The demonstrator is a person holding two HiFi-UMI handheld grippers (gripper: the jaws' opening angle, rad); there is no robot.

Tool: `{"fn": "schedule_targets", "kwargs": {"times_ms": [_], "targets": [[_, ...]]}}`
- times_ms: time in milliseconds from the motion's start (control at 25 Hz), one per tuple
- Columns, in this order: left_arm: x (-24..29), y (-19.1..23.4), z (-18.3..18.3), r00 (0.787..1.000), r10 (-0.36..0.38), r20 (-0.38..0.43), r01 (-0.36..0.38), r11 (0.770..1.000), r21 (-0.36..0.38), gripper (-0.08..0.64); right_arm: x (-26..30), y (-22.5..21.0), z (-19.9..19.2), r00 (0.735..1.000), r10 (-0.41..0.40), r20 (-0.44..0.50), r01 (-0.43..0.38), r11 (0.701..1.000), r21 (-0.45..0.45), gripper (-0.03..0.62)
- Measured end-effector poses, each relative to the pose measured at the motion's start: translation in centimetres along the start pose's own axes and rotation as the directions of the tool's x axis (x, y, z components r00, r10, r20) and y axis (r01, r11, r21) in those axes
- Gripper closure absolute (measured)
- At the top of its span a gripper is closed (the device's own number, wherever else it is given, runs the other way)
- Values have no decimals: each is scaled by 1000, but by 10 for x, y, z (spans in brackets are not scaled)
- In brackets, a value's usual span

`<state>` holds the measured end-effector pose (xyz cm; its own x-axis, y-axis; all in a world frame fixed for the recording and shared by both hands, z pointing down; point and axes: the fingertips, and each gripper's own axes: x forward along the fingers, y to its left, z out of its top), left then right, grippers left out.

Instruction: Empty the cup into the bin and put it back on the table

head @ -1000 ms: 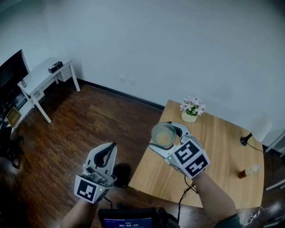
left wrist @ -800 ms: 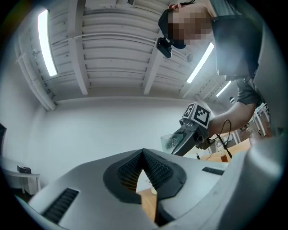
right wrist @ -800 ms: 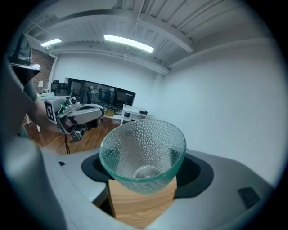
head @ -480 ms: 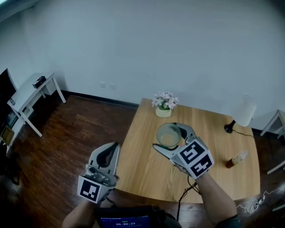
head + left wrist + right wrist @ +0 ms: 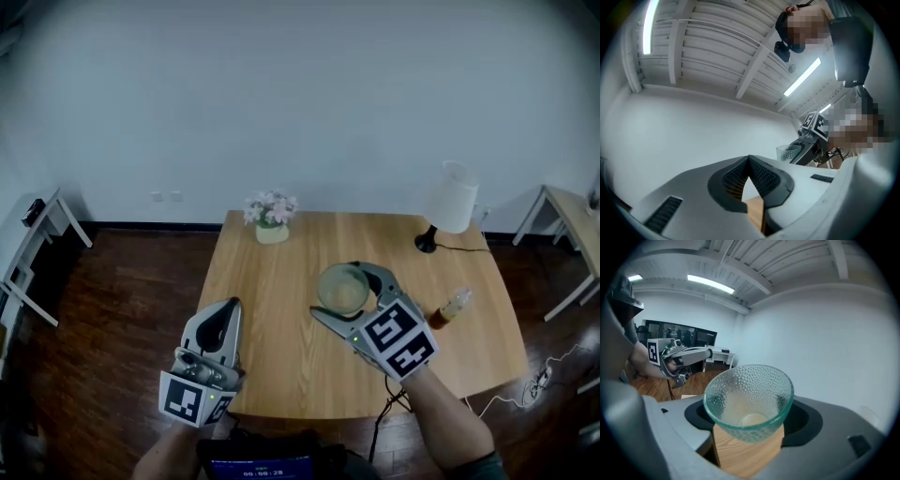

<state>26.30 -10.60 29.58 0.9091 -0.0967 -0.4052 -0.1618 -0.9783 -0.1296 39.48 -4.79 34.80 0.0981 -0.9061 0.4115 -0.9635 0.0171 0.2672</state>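
A clear dimpled glass cup (image 5: 341,286) hangs upright above the middle of the wooden table (image 5: 281,361), with my right gripper (image 5: 349,292) shut on its sides. In the right gripper view the cup (image 5: 749,399) sits between the jaws of the right gripper (image 5: 750,422), and I see nothing inside it. My left gripper (image 5: 230,314) is shut and empty over the table's front left corner. In the left gripper view its tips (image 5: 749,161) meet, and the cup (image 5: 788,152) shows beyond them. No bin is in view.
On the table stand a flower pot (image 5: 271,216) at the back left, a white lamp (image 5: 451,199) at the back right and a small bottle (image 5: 451,307) right of the cup. White side tables (image 5: 570,214) flank the room. A cable (image 5: 536,382) lies on the floor.
The view has swung to the right, so the table now lies centred under both grippers. The right gripper, still gripping the cup, is now over the table's middle. The left stays shut.
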Motion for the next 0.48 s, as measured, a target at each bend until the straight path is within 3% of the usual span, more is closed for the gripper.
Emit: {"fn": "schedule_targets", "kwargs": {"times_ms": [240, 480], "targets": [[30, -16, -24, 998, -39, -47, 37, 999, -29, 569, -19, -29, -35, 996, -82, -23, 84, 993, 83, 199], [49, -5, -65, 987, -46, -155, 35, 997, -71, 569, -7, -38, -64, 989, -115, -95, 127, 984, 123, 199]]}}
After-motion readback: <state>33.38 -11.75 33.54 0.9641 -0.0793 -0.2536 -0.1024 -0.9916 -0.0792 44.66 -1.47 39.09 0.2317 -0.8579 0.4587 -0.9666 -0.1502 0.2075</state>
